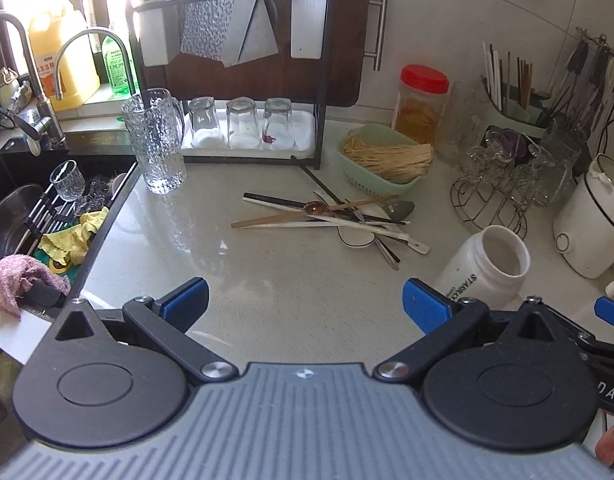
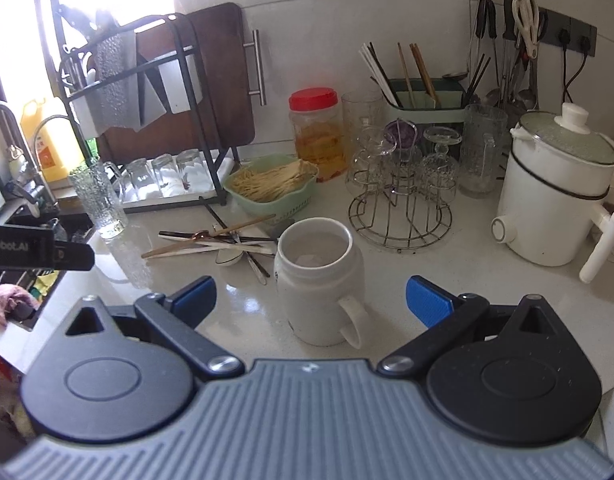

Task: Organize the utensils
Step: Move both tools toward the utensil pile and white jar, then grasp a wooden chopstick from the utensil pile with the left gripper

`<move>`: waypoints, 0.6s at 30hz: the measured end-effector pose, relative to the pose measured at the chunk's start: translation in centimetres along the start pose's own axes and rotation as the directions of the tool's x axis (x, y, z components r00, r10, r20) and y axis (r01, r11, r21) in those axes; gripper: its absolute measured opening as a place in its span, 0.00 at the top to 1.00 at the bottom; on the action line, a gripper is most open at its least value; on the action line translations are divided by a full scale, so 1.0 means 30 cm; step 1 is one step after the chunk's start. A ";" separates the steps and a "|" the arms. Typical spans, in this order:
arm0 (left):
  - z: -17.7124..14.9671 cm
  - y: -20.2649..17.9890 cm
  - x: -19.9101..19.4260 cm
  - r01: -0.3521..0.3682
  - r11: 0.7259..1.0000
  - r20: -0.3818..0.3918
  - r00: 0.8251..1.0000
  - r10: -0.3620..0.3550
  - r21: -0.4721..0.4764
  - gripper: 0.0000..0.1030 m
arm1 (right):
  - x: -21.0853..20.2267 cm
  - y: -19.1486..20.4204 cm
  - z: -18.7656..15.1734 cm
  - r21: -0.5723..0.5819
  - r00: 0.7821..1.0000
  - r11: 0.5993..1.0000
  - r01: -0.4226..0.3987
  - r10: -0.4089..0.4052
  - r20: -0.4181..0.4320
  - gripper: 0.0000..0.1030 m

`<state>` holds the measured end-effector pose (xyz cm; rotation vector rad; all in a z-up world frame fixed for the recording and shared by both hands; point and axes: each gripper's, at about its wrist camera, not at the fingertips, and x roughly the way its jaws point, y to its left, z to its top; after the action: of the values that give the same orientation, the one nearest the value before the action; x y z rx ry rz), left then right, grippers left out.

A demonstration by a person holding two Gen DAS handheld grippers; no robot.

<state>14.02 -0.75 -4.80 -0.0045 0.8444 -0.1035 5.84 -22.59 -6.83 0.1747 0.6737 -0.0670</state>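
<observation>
While both your left gripper point(image 1: 305, 304) and right gripper point(image 2: 311, 300) hang with jaws spread and empty, nothing's sorted yet: the utensil pile point(image 1: 331, 216) lies loose on the surface point(image 1: 227, 264) beside the empty white mug point(image 2: 319, 280).

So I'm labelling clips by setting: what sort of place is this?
Most likely a home kitchen counter: a dark sink with curved steel faucets, a black wire rack holding upturned glass tumblers, and a white electric cooking pot with a glass lid.
</observation>
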 end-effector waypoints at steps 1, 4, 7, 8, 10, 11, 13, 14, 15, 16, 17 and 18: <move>0.008 0.003 0.023 0.003 1.000 -0.007 1.000 -0.003 0.003 0.00 | 0.012 0.003 0.000 -0.001 1.000 1.000 0.004 -0.004 -0.001 0.00; 0.033 0.005 0.091 0.021 1.000 -0.028 0.999 -0.020 0.018 0.00 | 0.053 0.012 0.005 -0.012 1.000 0.999 0.030 -0.030 -0.006 0.00; 0.067 0.002 0.157 0.038 0.998 -0.040 0.999 -0.036 0.054 0.00 | 0.101 0.010 0.010 0.004 0.998 0.998 0.059 -0.059 -0.017 0.00; 0.081 -0.006 0.179 0.048 0.996 -0.042 0.998 -0.045 0.078 0.00 | 0.116 0.007 0.009 0.011 0.998 0.998 0.062 -0.062 -0.018 0.00; 0.106 -0.016 0.218 0.047 0.991 -0.035 0.998 -0.044 0.122 0.00 | 0.143 0.003 0.005 0.022 0.998 0.998 0.058 -0.058 -0.015 0.00; 0.118 -0.021 0.236 0.050 0.989 -0.031 0.998 -0.046 0.143 0.00 | 0.155 0.004 0.002 0.021 0.999 0.998 0.051 -0.051 -0.011 0.00; 0.144 -0.033 0.272 0.061 0.979 -0.027 0.998 -0.057 0.195 0.00 | 0.189 0.011 -0.001 0.000 0.999 0.999 0.038 -0.038 -0.026 0.00; 0.162 -0.039 0.294 0.064 0.973 -0.027 0.998 -0.059 0.223 0.00 | 0.208 0.017 -0.002 -0.012 0.998 0.999 0.041 -0.042 -0.037 0.00; 0.176 -0.043 0.312 0.068 0.968 -0.027 0.998 -0.063 0.240 0.00 | 0.221 0.023 -0.004 -0.022 0.998 0.999 0.049 -0.049 -0.040 0.00; 0.189 -0.044 0.330 0.076 0.965 -0.029 0.997 -0.071 0.250 0.00 | 0.233 0.031 -0.005 -0.036 0.997 0.998 0.057 -0.059 -0.040 0.00; 0.203 -0.044 0.353 0.087 0.962 -0.037 0.996 -0.080 0.258 0.00 | 0.242 0.037 -0.005 -0.048 0.997 0.997 0.062 -0.063 -0.035 0.00; 0.215 -0.046 0.376 0.099 0.959 -0.048 0.995 -0.089 0.264 0.00 | 0.251 0.041 -0.004 -0.056 0.997 0.996 0.065 -0.066 -0.032 0.00</move>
<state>26.15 -3.42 -8.86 0.2109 0.8604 -0.3069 11.77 -21.41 -11.48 0.1010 0.7140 -0.1086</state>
